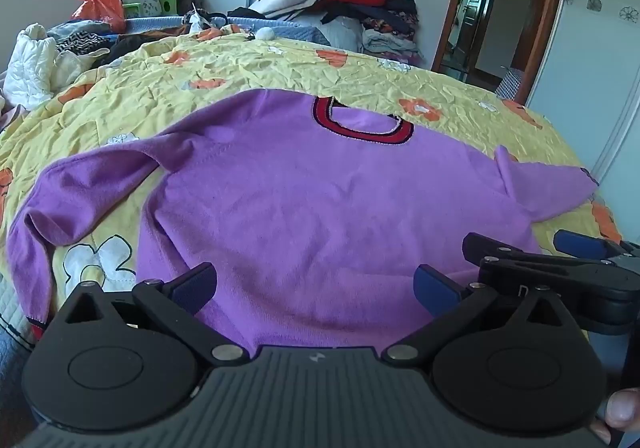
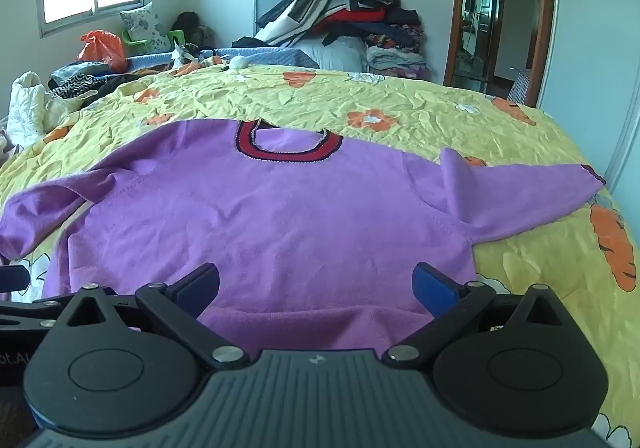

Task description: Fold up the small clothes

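Two tools, the left tool and the right tool, hover side by side at the near hem of one purple sweater, jaws spread apart and gripping nothing. The sweater lies flat on the yellow flowered bedspread, both sleeves out, collar far. No fold appears made yet; the whole job seems ahead.

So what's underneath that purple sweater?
The purple sweater lies spread flat on a yellow bedspread printed with orange and white flowers. Whatever pattern or items sit directly beneath the sweater are covered and cannot be seen.
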Demonstrator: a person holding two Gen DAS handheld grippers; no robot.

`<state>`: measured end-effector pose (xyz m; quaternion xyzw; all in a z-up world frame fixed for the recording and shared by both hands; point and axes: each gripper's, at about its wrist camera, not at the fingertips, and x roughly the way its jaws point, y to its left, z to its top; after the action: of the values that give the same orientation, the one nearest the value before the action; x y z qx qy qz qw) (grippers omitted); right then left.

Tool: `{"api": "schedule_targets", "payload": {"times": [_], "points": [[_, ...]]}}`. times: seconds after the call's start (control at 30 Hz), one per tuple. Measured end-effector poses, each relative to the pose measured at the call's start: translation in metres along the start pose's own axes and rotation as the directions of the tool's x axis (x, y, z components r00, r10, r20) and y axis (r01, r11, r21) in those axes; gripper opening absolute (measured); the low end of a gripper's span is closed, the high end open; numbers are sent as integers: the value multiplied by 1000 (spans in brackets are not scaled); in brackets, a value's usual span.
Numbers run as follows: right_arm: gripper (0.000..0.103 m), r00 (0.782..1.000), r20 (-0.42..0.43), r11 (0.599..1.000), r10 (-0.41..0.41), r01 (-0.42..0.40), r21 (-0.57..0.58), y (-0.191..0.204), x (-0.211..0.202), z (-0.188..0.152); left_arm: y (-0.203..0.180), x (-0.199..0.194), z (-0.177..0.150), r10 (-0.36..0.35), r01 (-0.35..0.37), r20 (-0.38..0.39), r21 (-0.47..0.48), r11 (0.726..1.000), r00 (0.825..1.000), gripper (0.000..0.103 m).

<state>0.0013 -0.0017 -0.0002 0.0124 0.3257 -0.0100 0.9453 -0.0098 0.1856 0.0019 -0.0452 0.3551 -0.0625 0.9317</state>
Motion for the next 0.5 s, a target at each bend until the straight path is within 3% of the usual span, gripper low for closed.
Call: {"api": "schedule_targets", "payload": {"times": [0.5], "points": [[103, 999, -18, 1000, -31, 31, 1, -5, 6, 4, 6, 3, -4, 44, -44, -1, -23, 999, 999, 103]]}}
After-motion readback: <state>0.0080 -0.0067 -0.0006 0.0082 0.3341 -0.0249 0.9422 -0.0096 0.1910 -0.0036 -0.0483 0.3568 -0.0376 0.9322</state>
